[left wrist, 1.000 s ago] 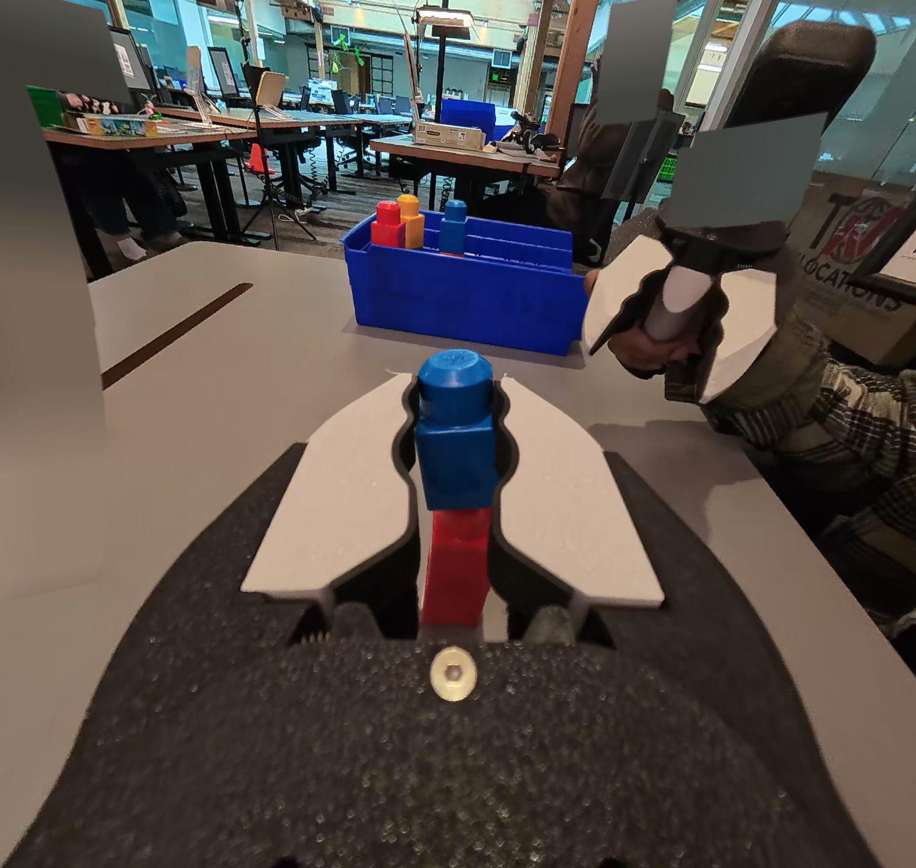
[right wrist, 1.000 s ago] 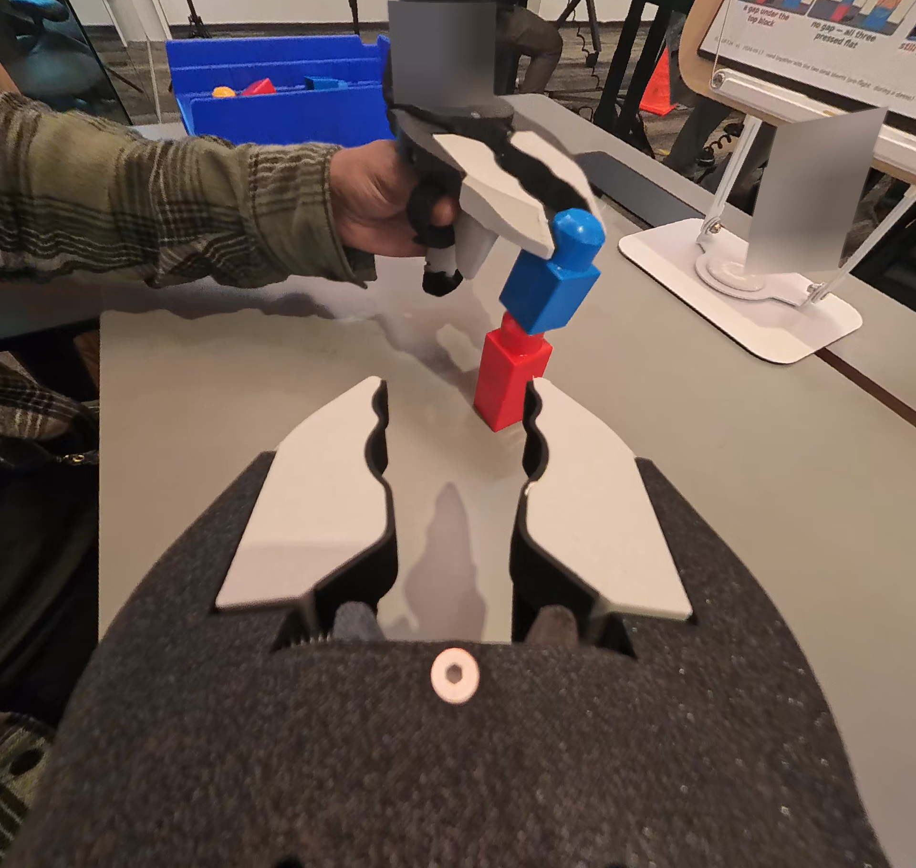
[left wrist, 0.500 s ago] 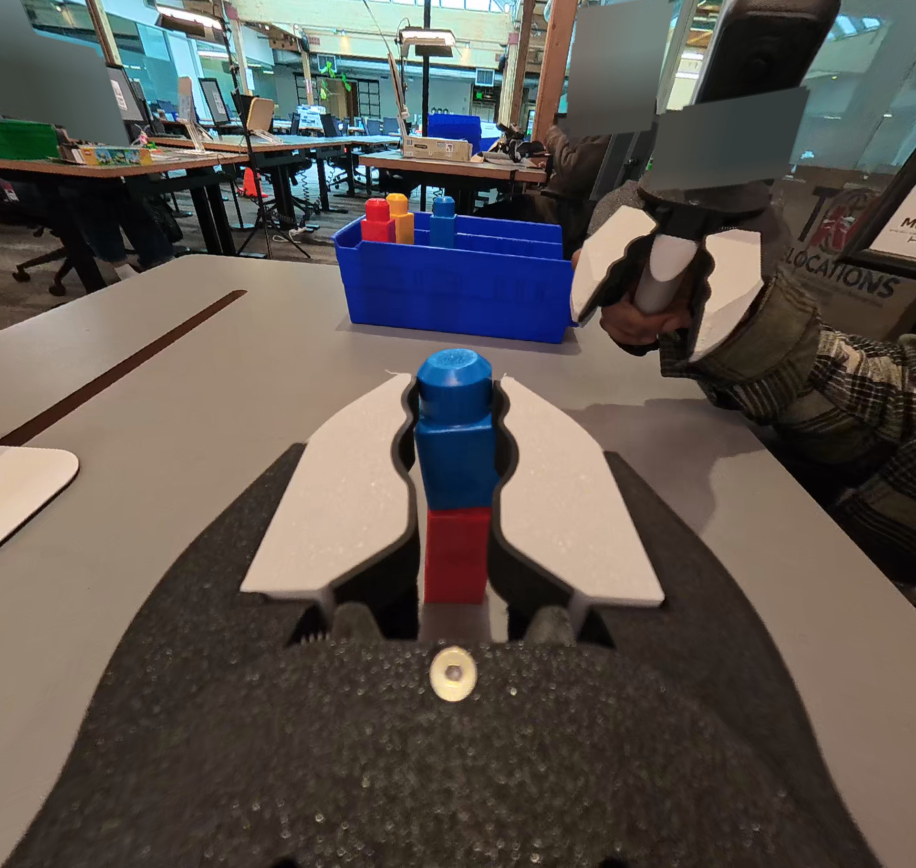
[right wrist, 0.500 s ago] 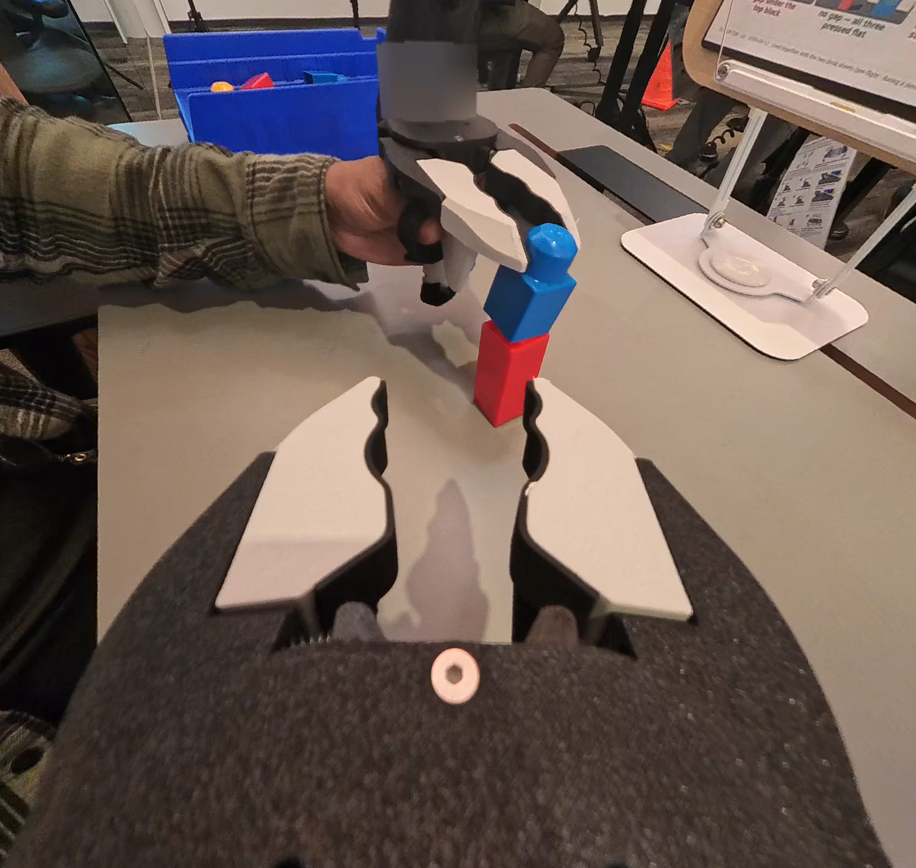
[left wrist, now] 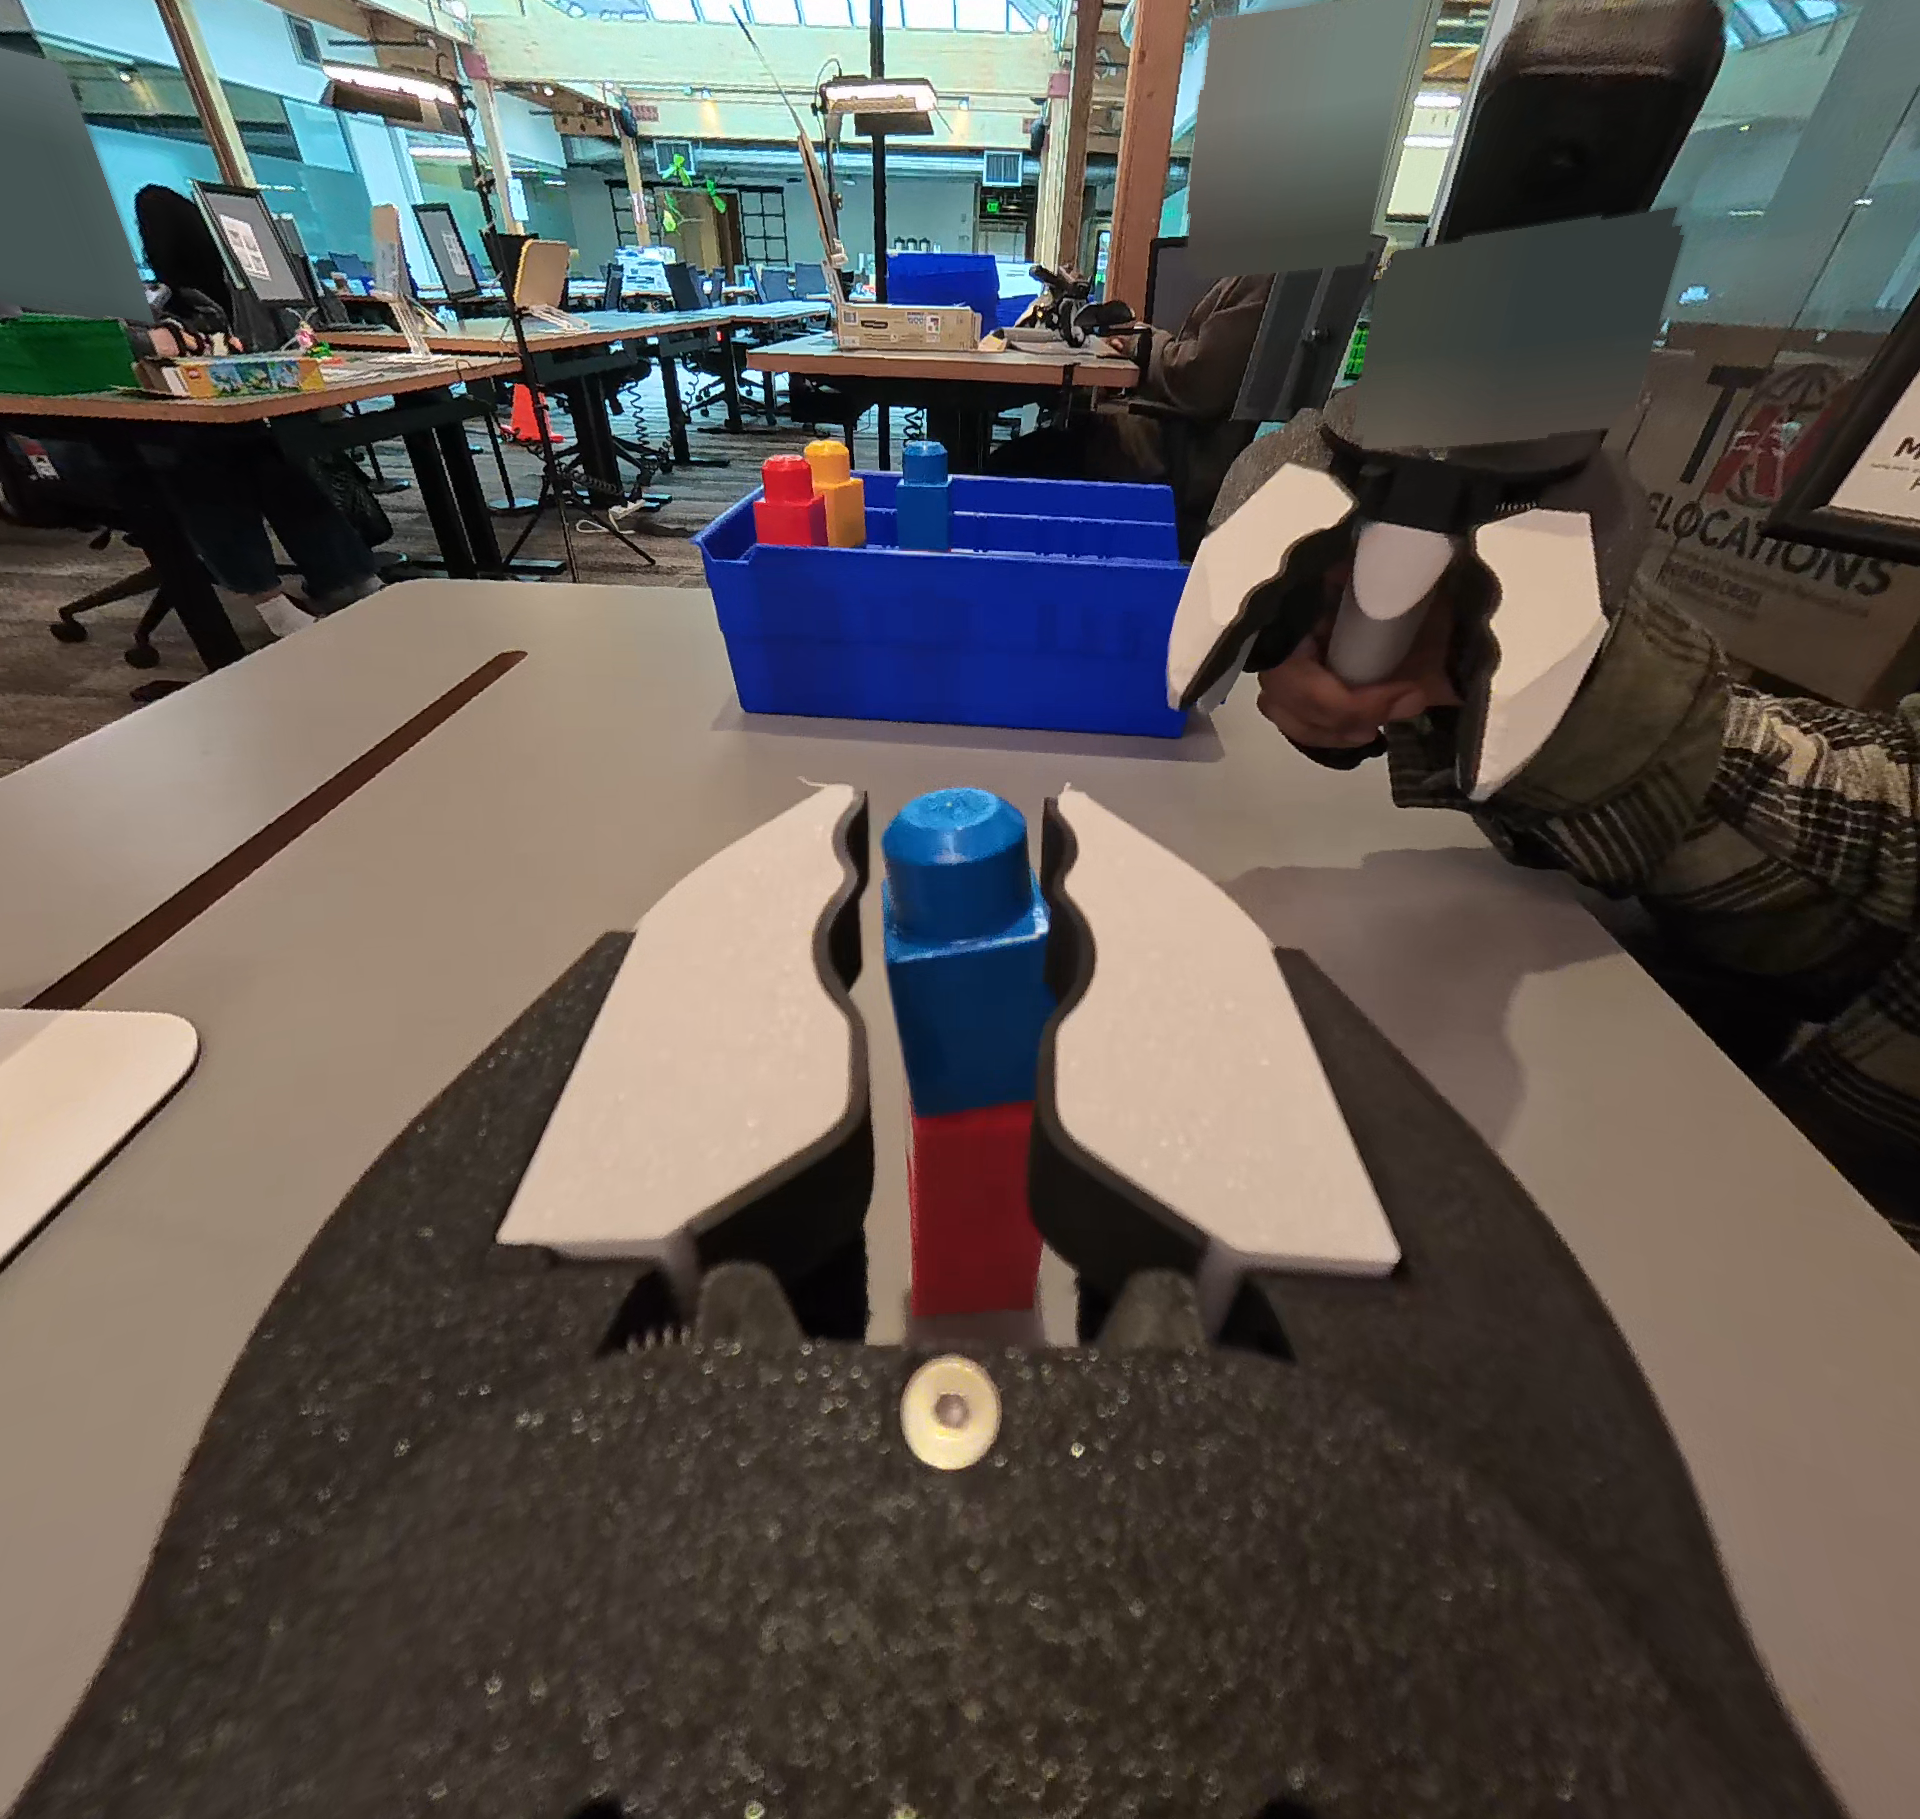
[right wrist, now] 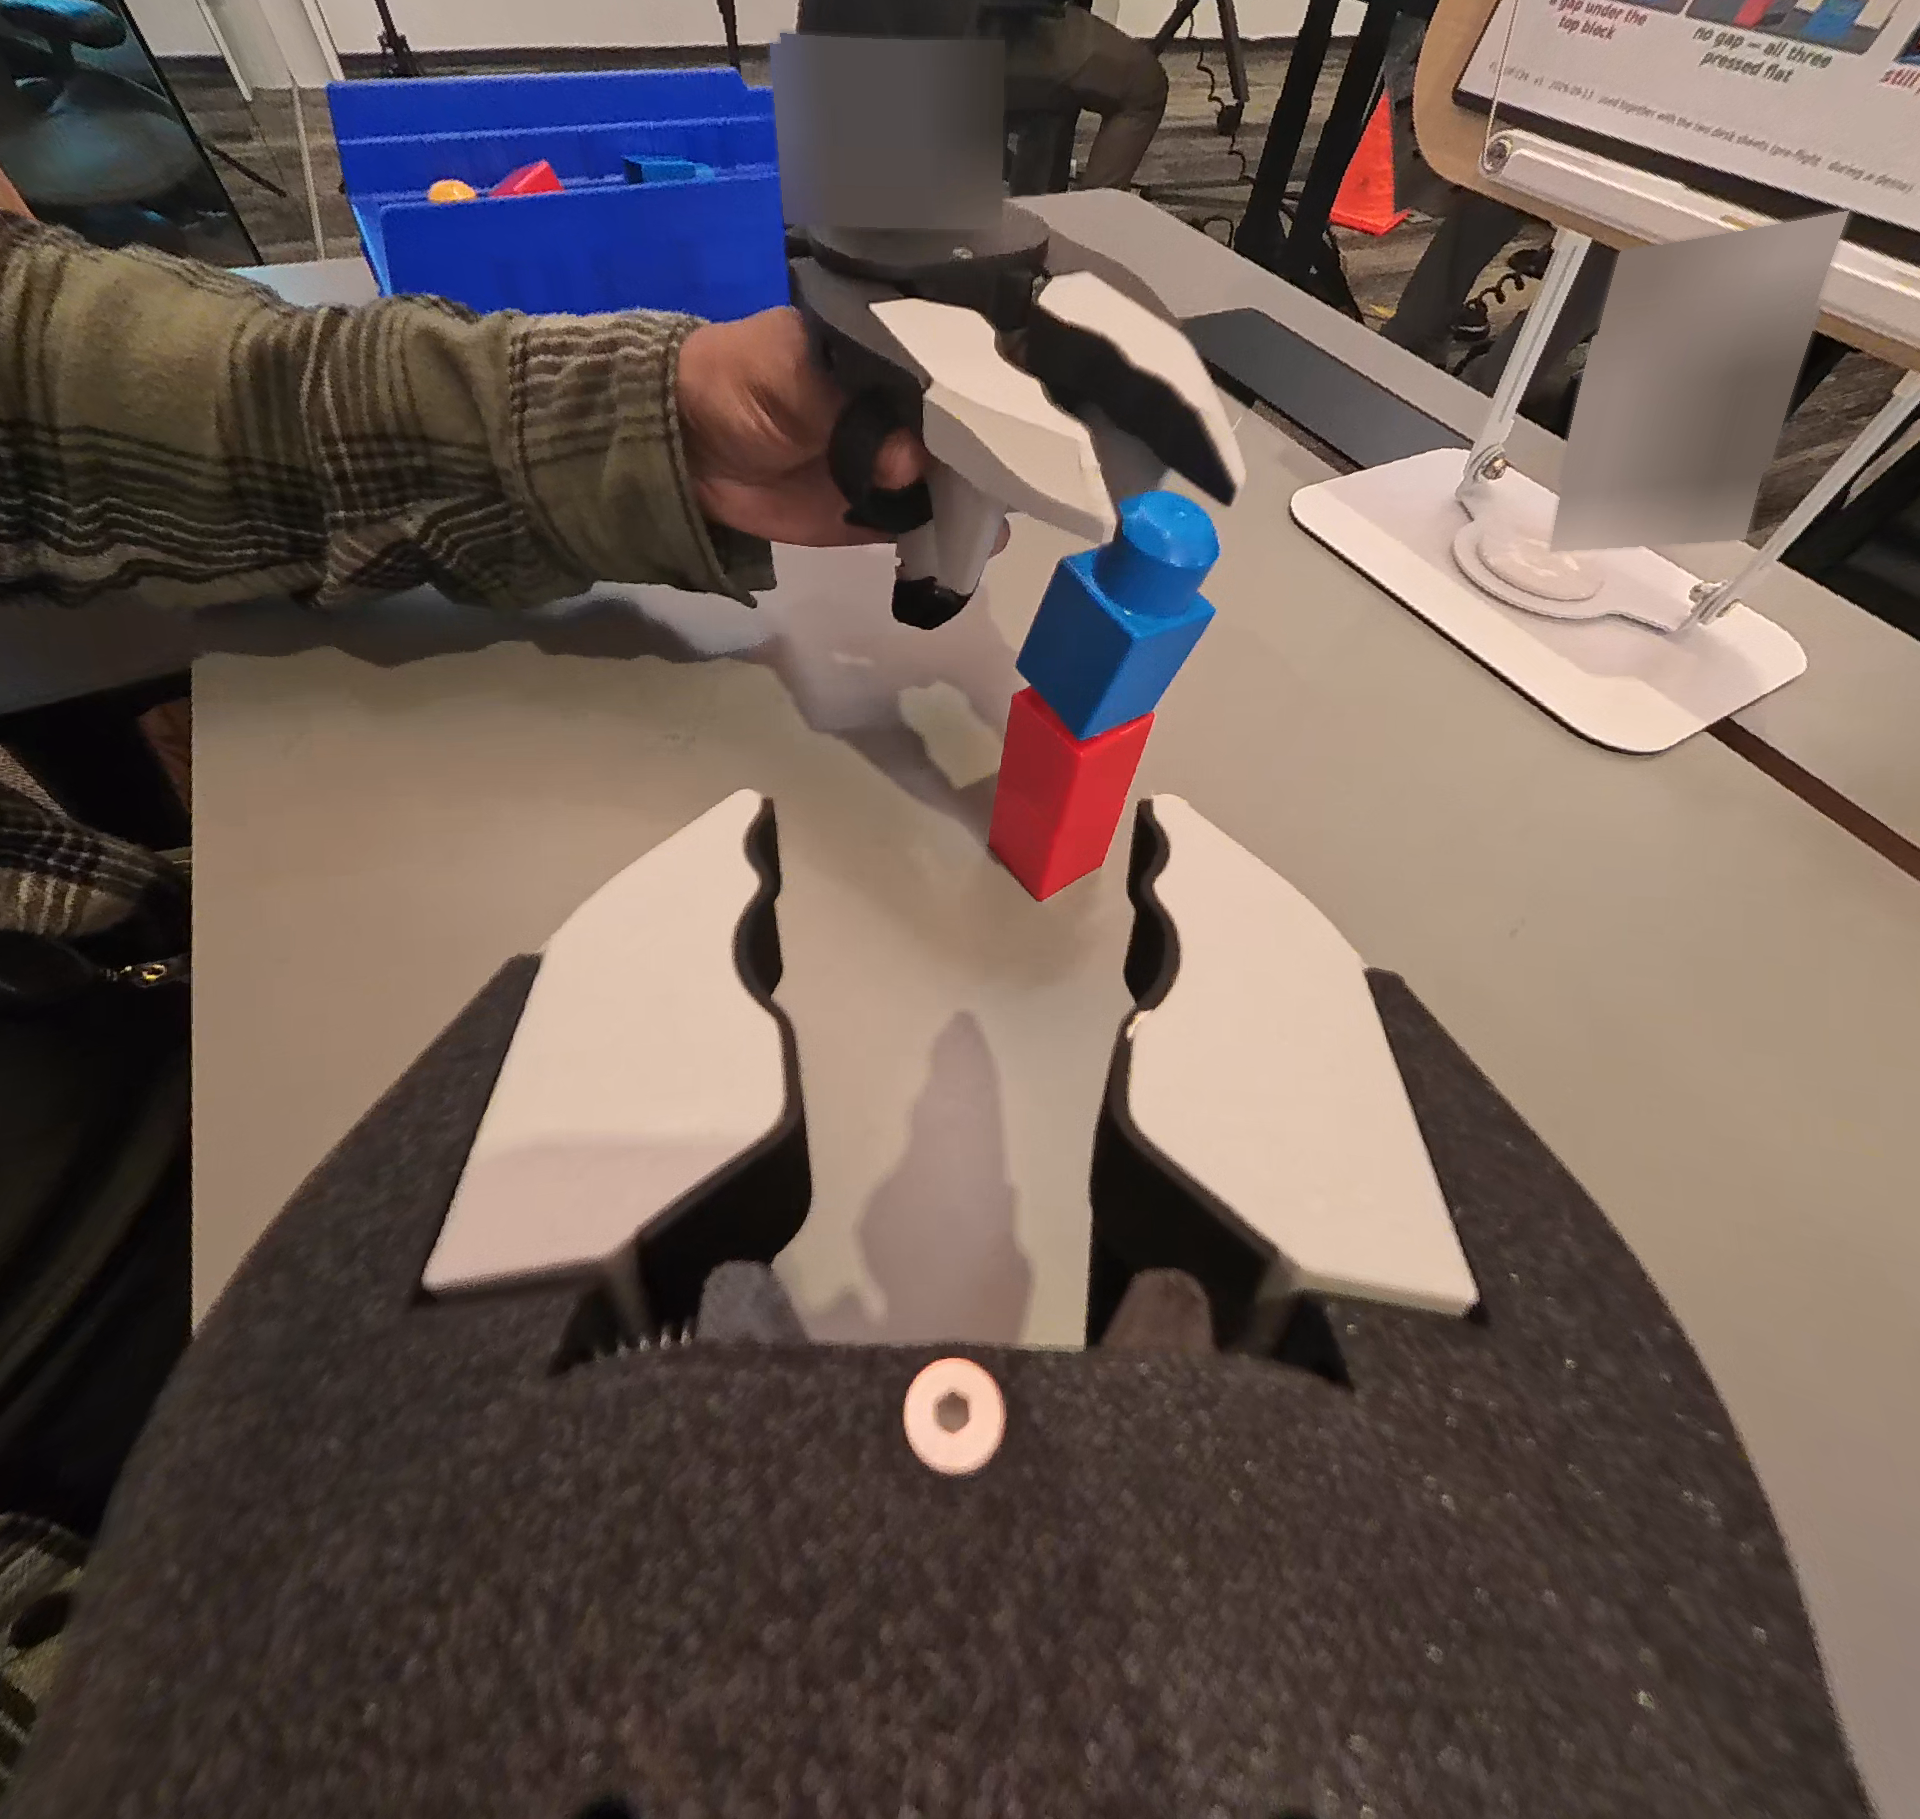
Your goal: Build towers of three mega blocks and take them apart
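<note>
A blue block (right wrist: 1117, 642) sits on a red block (right wrist: 1065, 793), a two-block stack standing on the grey table (right wrist: 1455, 938). My left gripper (right wrist: 1169, 512) reaches down from above and is shut on the blue block's round stud. In the left wrist view the blue block (left wrist: 966, 1000) and the red block (left wrist: 971, 1219) show between the fingers of my left gripper (left wrist: 956, 793). My right gripper (right wrist: 951, 813) is open and empty, low over the table just in front of the stack. It also shows in the left wrist view (left wrist: 1340, 720), held in a hand.
A blue bin (left wrist: 956, 647) stands at the table's far side with a red block (left wrist: 788, 517), an orange block (left wrist: 840, 496) and a blue block (left wrist: 925, 502) in it. A white stand base (right wrist: 1538, 626) holding an instruction board sits beside the stack.
The blue block was tilted above the red block's stud; it now sits lower, pressed down on the red block. My left gripper came down with it. The right gripper stayed put.
</note>
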